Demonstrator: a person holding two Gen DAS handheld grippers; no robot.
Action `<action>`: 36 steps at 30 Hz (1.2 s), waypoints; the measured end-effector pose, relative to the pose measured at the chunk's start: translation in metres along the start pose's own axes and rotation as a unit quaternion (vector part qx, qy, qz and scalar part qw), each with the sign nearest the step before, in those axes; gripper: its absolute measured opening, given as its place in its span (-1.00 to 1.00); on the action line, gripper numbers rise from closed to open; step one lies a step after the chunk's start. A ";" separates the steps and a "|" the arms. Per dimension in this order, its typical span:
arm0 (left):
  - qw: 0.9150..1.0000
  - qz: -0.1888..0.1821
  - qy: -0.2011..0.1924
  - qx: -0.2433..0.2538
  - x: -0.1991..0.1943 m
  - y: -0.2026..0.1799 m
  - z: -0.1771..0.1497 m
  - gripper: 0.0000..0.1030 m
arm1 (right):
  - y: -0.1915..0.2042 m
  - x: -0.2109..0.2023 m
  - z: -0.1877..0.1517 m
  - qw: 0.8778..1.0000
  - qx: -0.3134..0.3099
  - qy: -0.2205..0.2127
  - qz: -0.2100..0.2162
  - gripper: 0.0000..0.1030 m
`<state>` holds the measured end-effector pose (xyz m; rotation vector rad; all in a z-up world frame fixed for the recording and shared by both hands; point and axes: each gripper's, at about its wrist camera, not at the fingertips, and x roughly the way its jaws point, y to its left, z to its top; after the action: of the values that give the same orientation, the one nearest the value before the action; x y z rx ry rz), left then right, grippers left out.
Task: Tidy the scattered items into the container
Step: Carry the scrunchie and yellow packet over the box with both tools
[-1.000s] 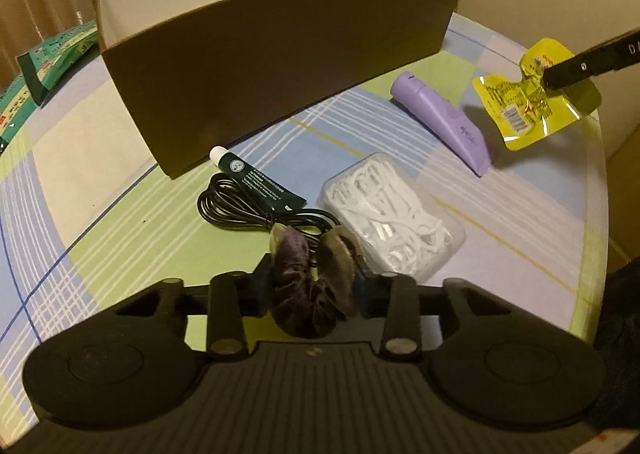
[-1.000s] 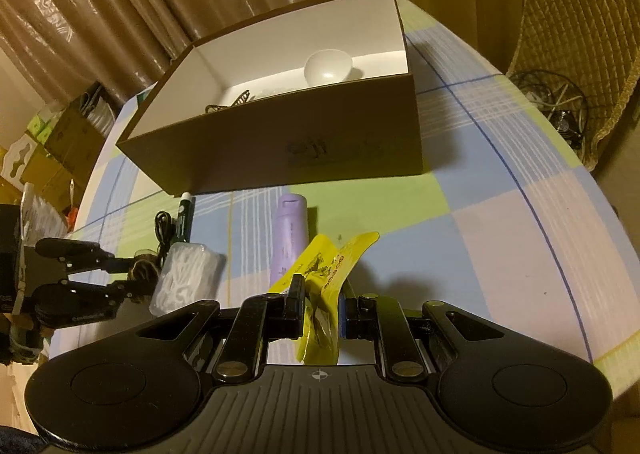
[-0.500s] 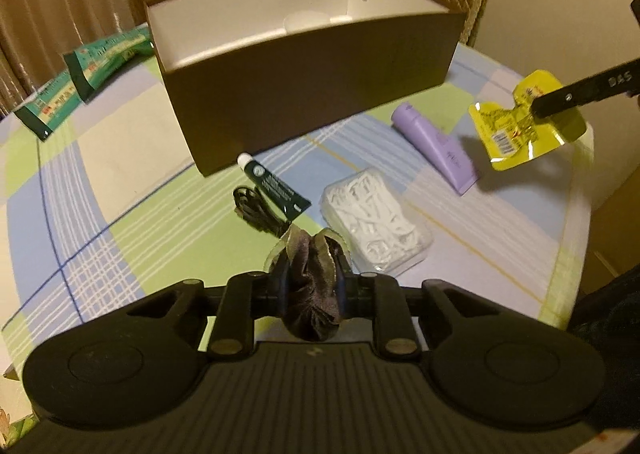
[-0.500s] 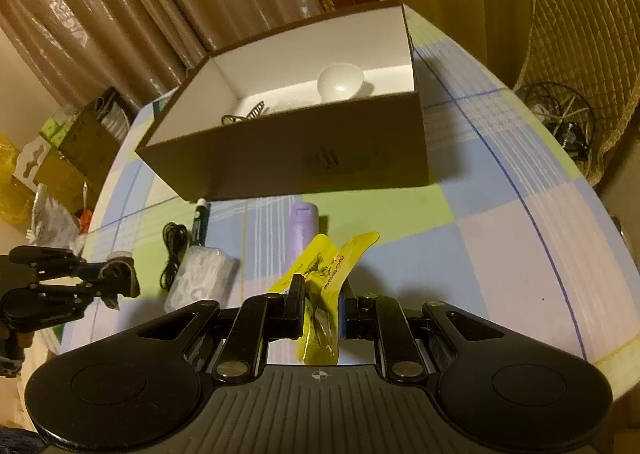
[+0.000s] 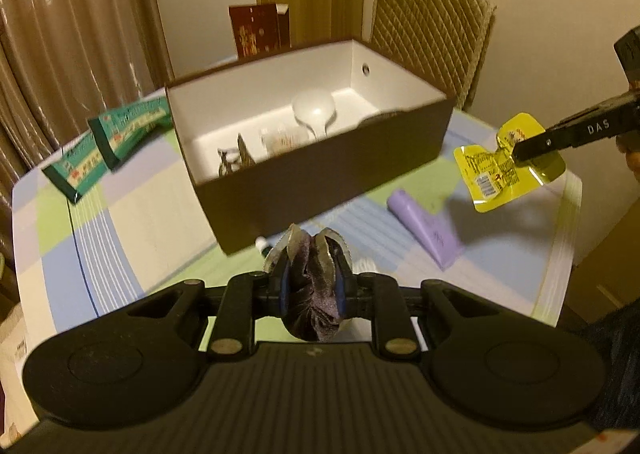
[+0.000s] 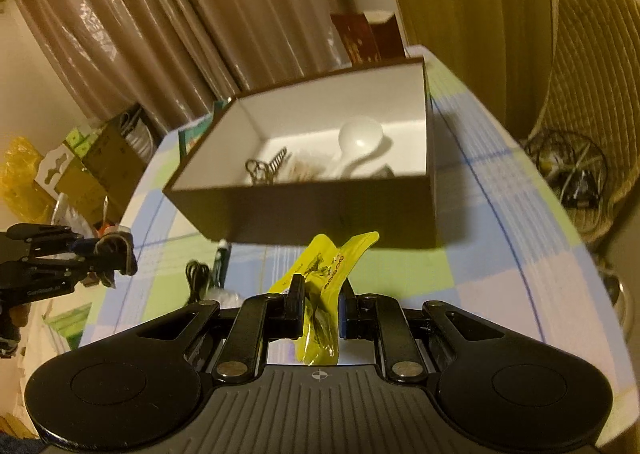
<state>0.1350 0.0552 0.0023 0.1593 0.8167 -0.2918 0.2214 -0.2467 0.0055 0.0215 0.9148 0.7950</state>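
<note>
A curtained room with a checked tablecloth (image 5: 120,254) holds the open brown box (image 5: 320,182), the landmark here, now seen from higher up, so its white inside and the spoon there show. Both grippers have risen in front of it: the left gripper (image 5: 311,286) clamped on a dark scrunchie (image 5: 314,294), the right gripper (image 6: 320,312) pinching a yellow sachet (image 6: 324,274). The purple tube (image 5: 424,230) remains on the cloth before the box, so both loads look ready to carry over the near wall.
</note>
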 end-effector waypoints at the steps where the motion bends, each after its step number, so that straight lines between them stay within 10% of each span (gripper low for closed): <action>1: 1.000 0.000 -0.003 0.001 0.001 0.000 0.004 -0.67 | -0.001 -0.001 0.003 1.000 -0.002 -0.003 0.001 -0.77; 36: 0.999 0.039 -0.019 0.009 0.076 0.033 0.114 -0.66 | -0.009 0.065 0.105 0.997 -0.055 -0.020 0.045 -0.77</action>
<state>0.2738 0.0434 0.0244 0.2019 0.7681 -0.2294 0.3251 -0.1808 0.0229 -0.0172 0.8357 0.9246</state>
